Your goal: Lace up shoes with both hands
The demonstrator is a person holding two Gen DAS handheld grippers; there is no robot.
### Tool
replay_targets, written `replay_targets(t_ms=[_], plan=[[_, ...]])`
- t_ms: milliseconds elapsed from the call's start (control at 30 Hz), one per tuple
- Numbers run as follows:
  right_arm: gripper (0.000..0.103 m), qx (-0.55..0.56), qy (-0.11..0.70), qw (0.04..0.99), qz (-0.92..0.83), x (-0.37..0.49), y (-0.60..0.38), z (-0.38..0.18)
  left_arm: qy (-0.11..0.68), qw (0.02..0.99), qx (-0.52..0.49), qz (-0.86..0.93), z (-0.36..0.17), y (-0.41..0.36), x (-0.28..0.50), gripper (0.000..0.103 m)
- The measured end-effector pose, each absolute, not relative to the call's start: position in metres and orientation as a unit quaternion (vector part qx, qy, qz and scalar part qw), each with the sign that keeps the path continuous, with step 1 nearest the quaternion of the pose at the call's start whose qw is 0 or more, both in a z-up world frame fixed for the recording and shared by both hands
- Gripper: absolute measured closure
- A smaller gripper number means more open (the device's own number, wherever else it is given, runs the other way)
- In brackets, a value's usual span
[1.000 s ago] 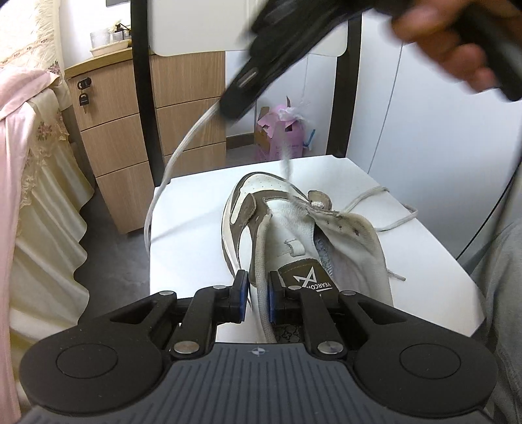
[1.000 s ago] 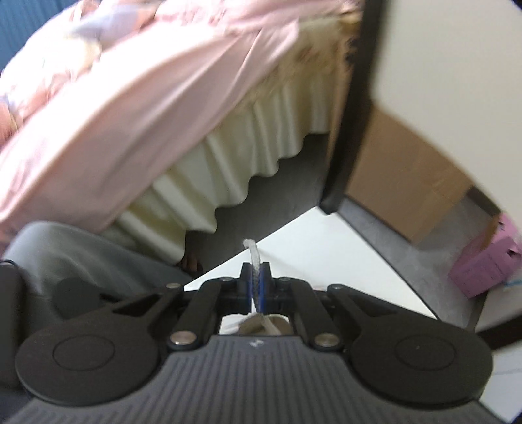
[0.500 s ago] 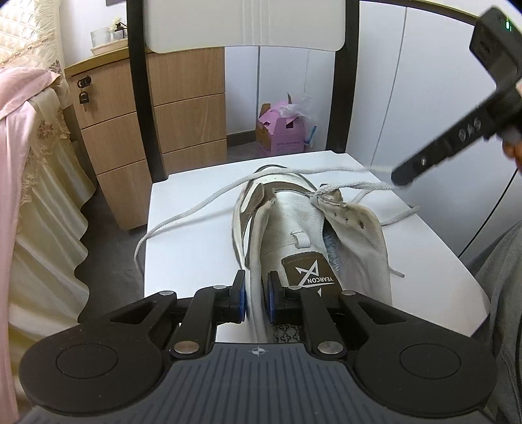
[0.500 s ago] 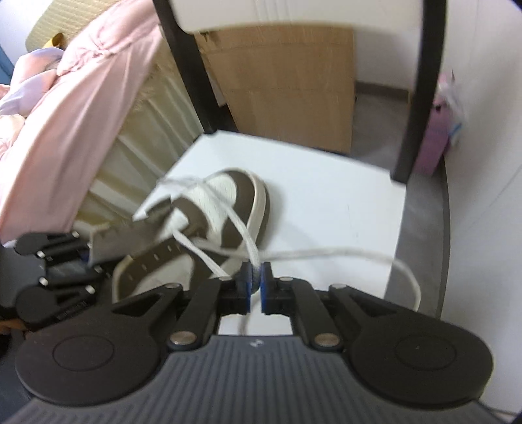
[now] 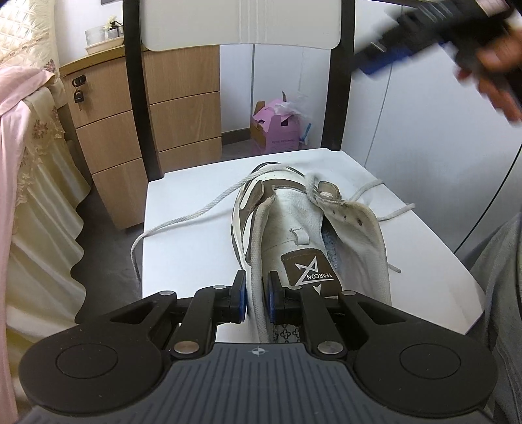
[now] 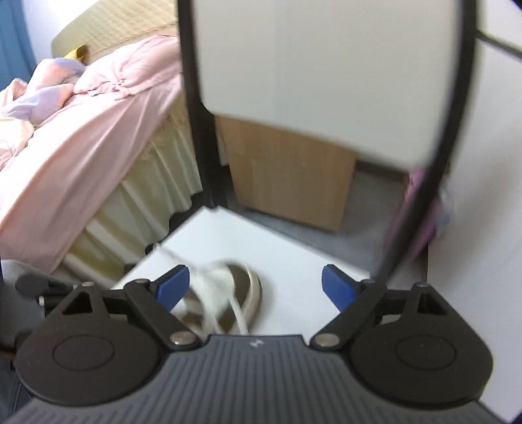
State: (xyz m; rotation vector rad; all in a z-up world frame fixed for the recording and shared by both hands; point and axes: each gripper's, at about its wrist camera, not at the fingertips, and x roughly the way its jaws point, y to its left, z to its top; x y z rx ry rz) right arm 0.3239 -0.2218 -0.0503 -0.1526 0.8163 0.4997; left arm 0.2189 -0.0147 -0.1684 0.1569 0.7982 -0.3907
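A white and brown shoe (image 5: 293, 215) lies on the white chair seat (image 5: 195, 261), toe pointing away. My left gripper (image 5: 256, 298) is shut on the shoe's left collar edge beside the tongue. One white lace (image 5: 182, 221) trails slack from the toe area over the seat's left edge; another lace end (image 5: 385, 202) lies to the right. My right gripper (image 6: 256, 287) hovers above the shoe's toe (image 6: 243, 287), its jaws opening wide, with no lace pinched between the pads. In the left wrist view the right gripper (image 5: 388, 55) is a blur at the upper right, held by a hand.
The chair's backrest (image 5: 241, 26) and black posts rise behind the shoe. A wooden drawer cabinet (image 5: 182, 111) and a pink box (image 5: 277, 130) stand on the floor beyond. A bed with pink covers (image 6: 81, 137) lies to the left. A grey trouser leg (image 5: 502, 277) sits at right.
The right gripper let go of the lace, opened wide and swung up to the right. The taut lace dropped slack across the seat's left side. The left gripper kept its hold.
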Motion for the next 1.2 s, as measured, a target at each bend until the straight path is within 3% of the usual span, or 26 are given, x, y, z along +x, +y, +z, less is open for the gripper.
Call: replay_targets(t_ms=[133,233,300,367,433,633,700,733,767,1200], plan=[[0.012,-0.091,0.366,0.889,0.260,0.355,-0.189,-0.041,0.389,0.897,0.075,-0.195,-0.168,-0.014,0.222,0.090],[0.014,-0.136,0.395,0.853,0.313,0.380,-0.145,-0.061,0.393,0.895,0.068,-0.197,-0.168,-0.012,0.225,0.090],[0.020,-0.172,0.426,0.816,0.350,0.392,-0.113,-0.084,0.393,0.895,0.073,-0.198,-0.168,-0.013,0.225,0.090],[0.041,-0.207,0.451,0.784,0.372,0.403,-0.085,-0.106,0.394,0.894,0.076,-0.198,-0.168,-0.013,0.225,0.090],[0.044,-0.222,0.475,0.759,0.386,0.412,-0.064,-0.127,0.394,0.894,0.080,-0.199,-0.168,-0.014,0.225,0.090],[0.065,-0.239,0.507,0.722,0.405,0.420,-0.032,-0.167,0.399,0.891,0.069,-0.204,-0.168,-0.010,0.228,0.090],[0.079,-0.249,0.512,0.716,0.404,0.417,-0.030,-0.176,0.399,0.891,0.071,-0.204,-0.168,-0.011,0.228,0.090],[0.096,-0.254,0.513,0.716,0.399,0.415,-0.029,-0.179,0.399,0.891,0.072,-0.204,-0.168,-0.011,0.228,0.090],[0.102,-0.254,0.513,0.718,0.397,0.413,-0.030,-0.179,0.399,0.891,0.073,-0.203,-0.168,-0.012,0.228,0.090],[0.102,-0.180,0.458,0.781,0.384,0.376,-0.101,-0.094,0.392,0.896,0.088,-0.190,-0.168,-0.020,0.225,0.090]])
